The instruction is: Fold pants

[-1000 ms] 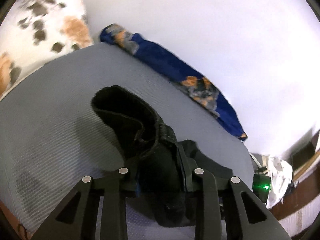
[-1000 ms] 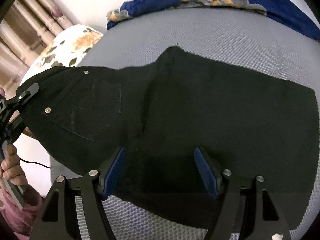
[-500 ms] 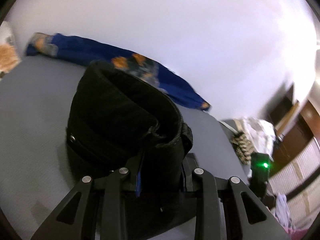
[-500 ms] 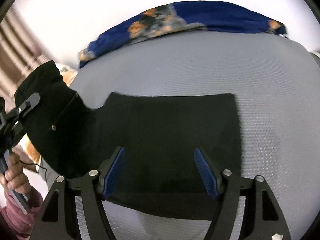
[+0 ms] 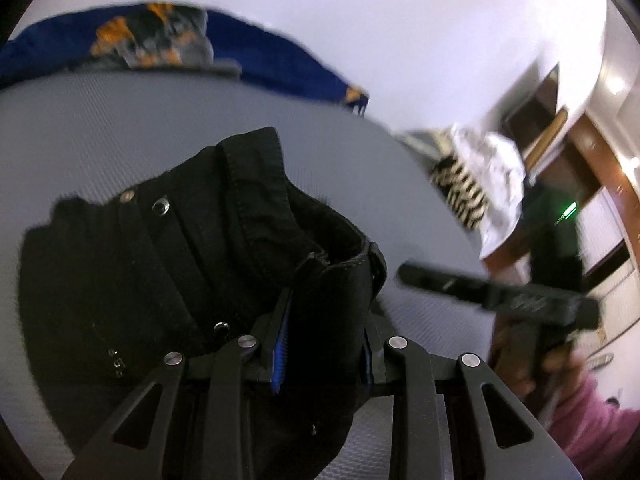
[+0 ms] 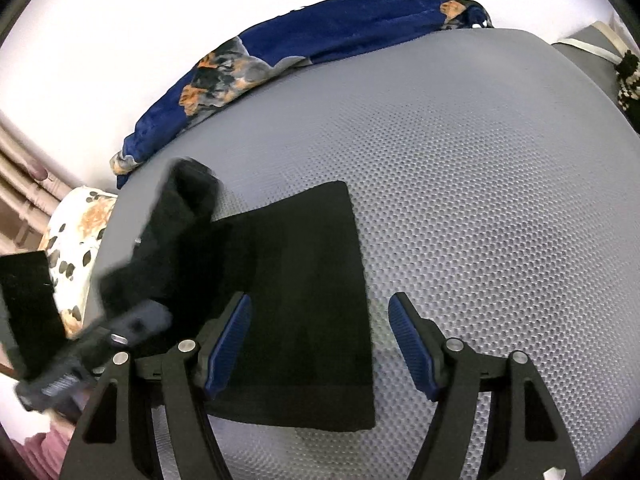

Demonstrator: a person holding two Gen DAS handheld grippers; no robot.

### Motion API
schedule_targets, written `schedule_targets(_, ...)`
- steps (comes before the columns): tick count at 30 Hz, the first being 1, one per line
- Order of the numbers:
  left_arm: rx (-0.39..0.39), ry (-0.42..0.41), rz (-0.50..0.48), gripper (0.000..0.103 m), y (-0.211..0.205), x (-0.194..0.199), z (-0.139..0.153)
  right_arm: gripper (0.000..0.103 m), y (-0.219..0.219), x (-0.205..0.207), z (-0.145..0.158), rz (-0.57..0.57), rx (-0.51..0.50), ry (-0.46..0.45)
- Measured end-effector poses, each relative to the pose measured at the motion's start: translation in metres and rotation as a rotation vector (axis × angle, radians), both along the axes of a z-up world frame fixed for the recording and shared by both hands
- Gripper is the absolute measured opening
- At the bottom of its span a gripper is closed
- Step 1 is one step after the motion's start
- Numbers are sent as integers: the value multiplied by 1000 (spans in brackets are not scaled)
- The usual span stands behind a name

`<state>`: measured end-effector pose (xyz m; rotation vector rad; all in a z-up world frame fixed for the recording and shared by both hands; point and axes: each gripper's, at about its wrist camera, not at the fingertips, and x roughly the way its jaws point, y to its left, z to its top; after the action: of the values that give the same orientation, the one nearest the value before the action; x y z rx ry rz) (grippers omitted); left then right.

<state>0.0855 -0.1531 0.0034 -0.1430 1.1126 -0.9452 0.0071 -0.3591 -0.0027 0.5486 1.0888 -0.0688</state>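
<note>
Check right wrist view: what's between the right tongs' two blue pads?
Right wrist view: the folded black pants lie flat beneath the open right tongs, edge reaching between the blue pads; the rest is bare grey mattress.

Your left gripper: jaws clamped on fabric, tilted down | your right gripper: jaws wide apart, nothing gripped, angled steeply down

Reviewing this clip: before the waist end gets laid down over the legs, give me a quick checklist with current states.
1. Left gripper clamped on the pants waistband: ok.
2. Right gripper open, holding nothing: ok.
3. Leg part lying flat on the mattress: ok.
4. Landing spot over the legs free of other items: ok.
5. Blue blanket apart from the pants: ok.
6. Carried layers aligned at the edges: cannot tell, bunched.
</note>
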Motion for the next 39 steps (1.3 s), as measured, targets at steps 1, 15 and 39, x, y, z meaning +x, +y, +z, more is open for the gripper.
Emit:
schedule_targets(1, 33, 3, -10, 30, -7, -2, -8, 69, 0, -2, 0, 3, 2, 2)
schedule_targets(15, 32, -132, -54, 63, 25, -33, 36, 69, -2, 29, -36, 135, 312, 16)
schedule_targets(39, 183, -55, 215, 63, 95, -5, -13, 36, 14, 101, -77, 298, 528, -8)
